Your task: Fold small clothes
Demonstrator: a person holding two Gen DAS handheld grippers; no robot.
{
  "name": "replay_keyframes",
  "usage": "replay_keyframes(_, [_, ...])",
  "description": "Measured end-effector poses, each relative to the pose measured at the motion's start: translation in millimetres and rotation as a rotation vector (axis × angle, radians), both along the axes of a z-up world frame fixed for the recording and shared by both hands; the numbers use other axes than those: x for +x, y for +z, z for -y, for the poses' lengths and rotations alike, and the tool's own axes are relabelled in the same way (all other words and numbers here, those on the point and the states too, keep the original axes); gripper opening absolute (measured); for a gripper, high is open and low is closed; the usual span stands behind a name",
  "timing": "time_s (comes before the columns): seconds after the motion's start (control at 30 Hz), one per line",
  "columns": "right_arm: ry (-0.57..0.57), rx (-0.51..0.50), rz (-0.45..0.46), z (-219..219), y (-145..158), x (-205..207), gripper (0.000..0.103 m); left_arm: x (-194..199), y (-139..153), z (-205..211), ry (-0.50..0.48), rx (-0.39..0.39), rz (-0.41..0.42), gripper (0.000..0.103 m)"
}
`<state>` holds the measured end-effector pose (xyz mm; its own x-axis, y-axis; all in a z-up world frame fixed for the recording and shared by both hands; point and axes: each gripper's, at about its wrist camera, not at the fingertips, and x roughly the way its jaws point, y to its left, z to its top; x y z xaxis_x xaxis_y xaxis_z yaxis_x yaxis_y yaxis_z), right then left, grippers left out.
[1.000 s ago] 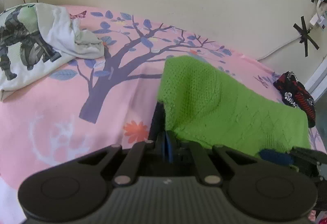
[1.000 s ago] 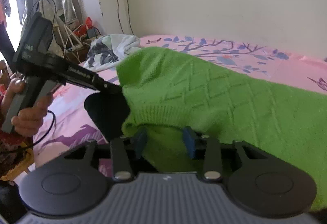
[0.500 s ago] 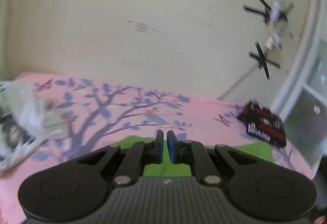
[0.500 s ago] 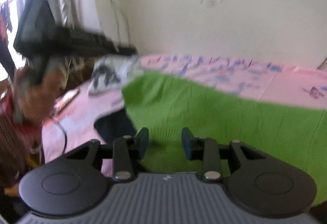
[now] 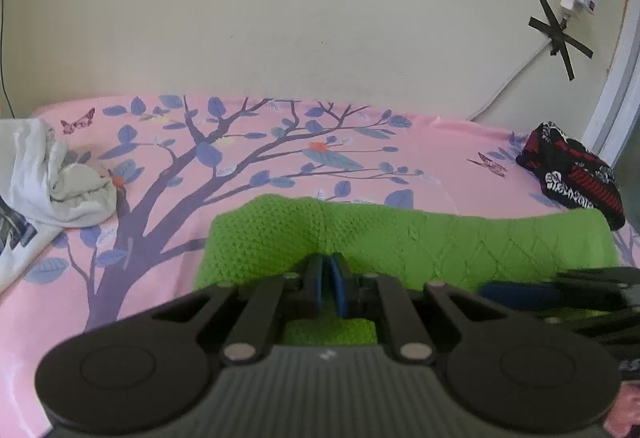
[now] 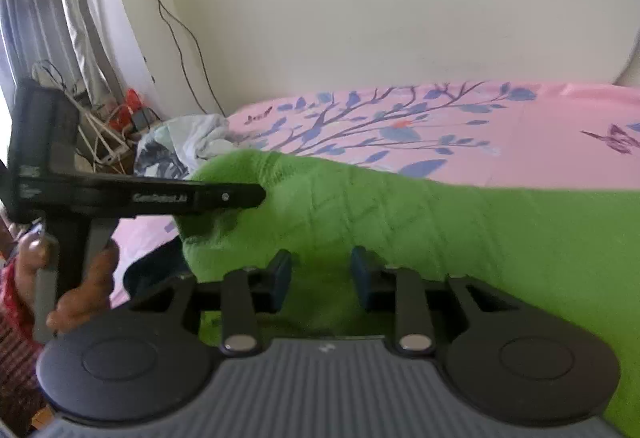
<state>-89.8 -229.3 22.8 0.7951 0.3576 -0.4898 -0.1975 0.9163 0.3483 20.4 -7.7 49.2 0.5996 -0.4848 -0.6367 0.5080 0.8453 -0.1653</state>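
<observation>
A green knitted sweater (image 5: 400,242) lies on the pink bedsheet (image 5: 280,158), one edge raised. My left gripper (image 5: 329,278) is shut on the sweater's near edge; its blue pads pinch the knit. In the right wrist view the sweater (image 6: 440,222) fills the lower right, and the left gripper (image 6: 240,196) shows from the side, holding a raised fold. My right gripper (image 6: 322,272) is open, its pads apart just above the sweater's hem, with green fabric beneath them.
A white printed shirt (image 5: 44,182) is bunched at the left of the bed. A black and red garment (image 5: 576,174) lies at the far right by the wall. Curtains and cables (image 6: 100,110) stand beyond the bed's left side.
The left gripper swung up and came back down, still pinching the sweater's edge. The sweater now lies lower and flatter across the bed. The right gripper stayed open.
</observation>
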Motion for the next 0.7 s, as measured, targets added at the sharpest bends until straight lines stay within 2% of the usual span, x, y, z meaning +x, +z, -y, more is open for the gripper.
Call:
replay_keyframes(0.13, [-0.089,0.002,0.02,31,-2,-43,0.02,-6,4,-2,-0.002,-0.002,-0.006,0.009])
replay_keyframes(0.2, [-0.148,0.048,0.044,51,9,-63,0.025,-11,9,0,-0.013,-0.012,-0.011,0.019])
replay_keyframes(0.27, [-0.204,0.058,0.094,67,21,-74,0.039,-19,16,8,-0.066,-0.048,-0.01,0.019])
replay_keyframes(0.3, [-0.233,0.061,0.106,74,26,-74,0.04,-22,19,15,-0.096,-0.061,-0.011,0.019])
replay_keyframes(0.37, [-0.283,0.058,0.097,84,28,-69,0.038,-28,21,33,-0.139,-0.051,-0.001,0.019])
replay_keyframes(0.47, [-0.369,-0.011,-0.019,98,6,-44,0.025,-29,11,58,-0.166,0.002,-0.005,0.019])
replay_keyframes(0.5, [-0.386,-0.035,-0.007,103,-4,-40,0.023,-28,6,63,-0.161,0.016,-0.013,0.019])
replay_keyframes(0.57, [-0.411,0.034,-0.006,114,-6,-40,0.019,-26,-1,66,-0.151,0.014,0.01,0.02])
replay_keyframes(0.7, [-0.413,0.064,0.019,113,-9,-49,0.022,-23,-3,63,-0.144,-0.019,0.005,0.021])
